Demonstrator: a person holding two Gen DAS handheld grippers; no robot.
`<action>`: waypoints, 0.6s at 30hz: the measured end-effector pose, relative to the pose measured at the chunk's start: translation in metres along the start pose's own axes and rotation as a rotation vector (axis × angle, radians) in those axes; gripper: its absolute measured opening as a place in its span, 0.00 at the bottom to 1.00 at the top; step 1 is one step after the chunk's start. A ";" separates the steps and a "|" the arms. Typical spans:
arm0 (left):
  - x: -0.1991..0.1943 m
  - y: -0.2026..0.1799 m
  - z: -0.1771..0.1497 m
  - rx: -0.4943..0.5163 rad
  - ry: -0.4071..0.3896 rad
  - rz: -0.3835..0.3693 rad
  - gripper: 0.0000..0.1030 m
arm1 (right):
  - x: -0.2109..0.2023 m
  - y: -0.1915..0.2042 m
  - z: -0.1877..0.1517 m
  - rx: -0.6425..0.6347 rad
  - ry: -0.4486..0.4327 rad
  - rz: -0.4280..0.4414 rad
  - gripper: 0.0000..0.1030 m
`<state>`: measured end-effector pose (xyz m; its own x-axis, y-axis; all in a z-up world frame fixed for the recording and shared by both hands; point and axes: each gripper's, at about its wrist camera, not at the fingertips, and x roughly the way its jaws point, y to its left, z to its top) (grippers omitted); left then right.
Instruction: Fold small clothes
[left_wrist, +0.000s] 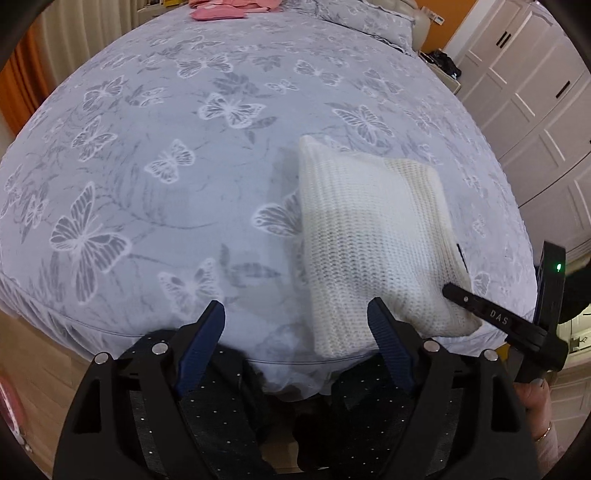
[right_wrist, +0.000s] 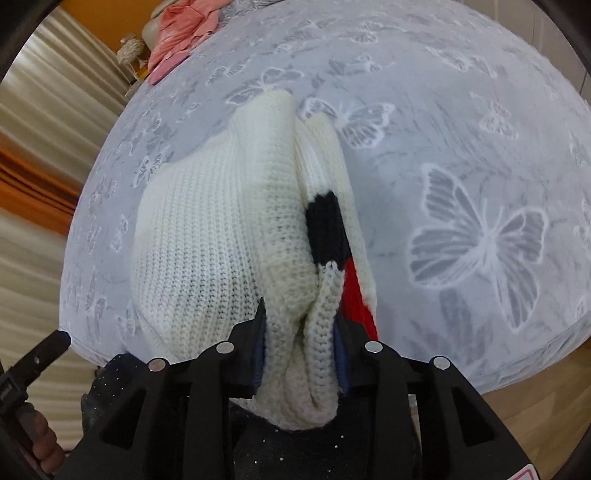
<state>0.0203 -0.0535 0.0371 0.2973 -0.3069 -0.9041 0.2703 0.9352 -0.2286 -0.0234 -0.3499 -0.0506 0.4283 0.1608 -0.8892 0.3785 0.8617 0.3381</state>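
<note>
Your right gripper (right_wrist: 301, 325) pinches a thick bunch of the white sweater (right_wrist: 207, 236), which lies folded at the near edge of the bed (left_wrist: 147, 184). Your left gripper (left_wrist: 297, 325) hangs open and empty beside it. A pull toward you could drag the sweater off the edge or undo the fold.

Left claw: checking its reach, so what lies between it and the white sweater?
Almost nothing: in the left wrist view the open left claw has one finger at the sweater edge, over bare bedspread.
</note>
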 end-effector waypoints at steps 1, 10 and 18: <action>0.002 -0.002 0.000 0.008 0.004 0.003 0.75 | 0.000 -0.001 0.003 0.002 0.007 0.005 0.39; 0.010 -0.017 0.005 0.092 0.010 0.116 0.76 | -0.032 -0.005 0.028 0.061 -0.046 0.221 0.21; 0.020 -0.016 0.005 0.079 0.050 0.073 0.79 | 0.007 -0.041 0.017 0.064 0.081 0.040 0.45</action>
<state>0.0259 -0.0757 0.0247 0.2732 -0.2270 -0.9348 0.3210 0.9376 -0.1339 -0.0216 -0.3921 -0.0653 0.3775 0.2346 -0.8958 0.4150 0.8219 0.3902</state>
